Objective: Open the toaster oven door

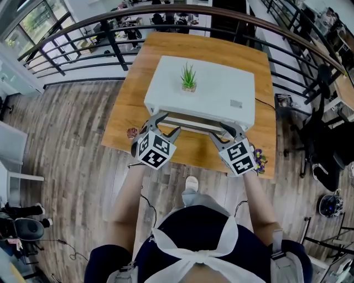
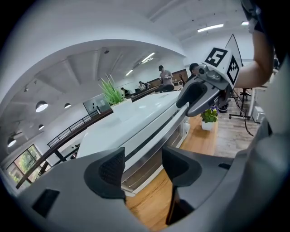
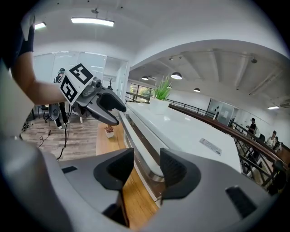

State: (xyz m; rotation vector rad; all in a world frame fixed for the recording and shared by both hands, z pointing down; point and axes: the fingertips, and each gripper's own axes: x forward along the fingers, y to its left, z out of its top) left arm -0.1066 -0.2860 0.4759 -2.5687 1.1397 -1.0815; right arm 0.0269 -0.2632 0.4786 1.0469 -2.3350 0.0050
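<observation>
Nearest is the person, standing at the near edge of a wooden table (image 1: 193, 44) with one tool in each hand. The left gripper (image 1: 166, 124) is at the left end of the toaster oven's front. Its jaws stand wide apart, and in the left gripper view (image 2: 142, 165) they grip nothing; only the oven's front edge shows beyond the gap. The right gripper (image 1: 227, 131) is at the right end of the same front, also wide open and empty in its own view (image 3: 147, 165).

A small reddish potted plant (image 1: 131, 133) sits at the table's near left corner, and a small flowering potted plant (image 1: 259, 160) at the near right corner.

The white toaster oven (image 1: 204, 91) sits mid-table, facing the person. Its door (image 2: 154, 145) is on the near side, just ahead of both sets of jaws, and appears shut against the body. A green potted plant (image 1: 188, 77) stands on the oven's top, toward the far side.

Beyond the table runs a dark railing (image 1: 166, 11).
</observation>
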